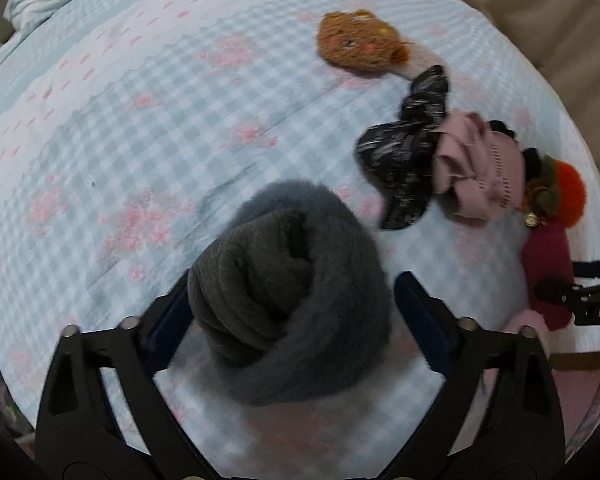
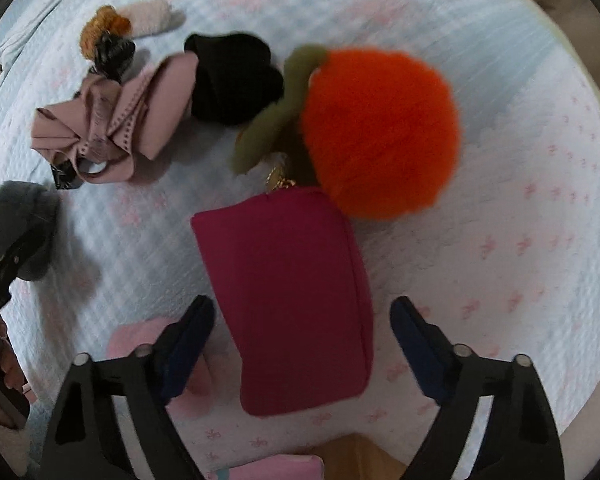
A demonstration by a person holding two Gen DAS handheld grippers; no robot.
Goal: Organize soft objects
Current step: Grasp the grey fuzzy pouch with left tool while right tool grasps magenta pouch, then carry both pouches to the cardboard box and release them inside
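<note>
On the blue checked bedspread (image 1: 148,128), the left gripper (image 1: 292,308) stood wide open around a grey furry scrunchie (image 1: 288,292), its fingers not pressing it. The right gripper (image 2: 302,320) was likewise spread wide, straddling a magenta pouch (image 2: 288,292) without gripping; an orange pompom (image 2: 380,132) touched the pouch's far end.

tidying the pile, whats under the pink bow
The black patterned scrunchie pokes out from under the pink bow at both ends. The bed cover lies beneath both. The scrunchie's middle is covered by the bow.
</note>
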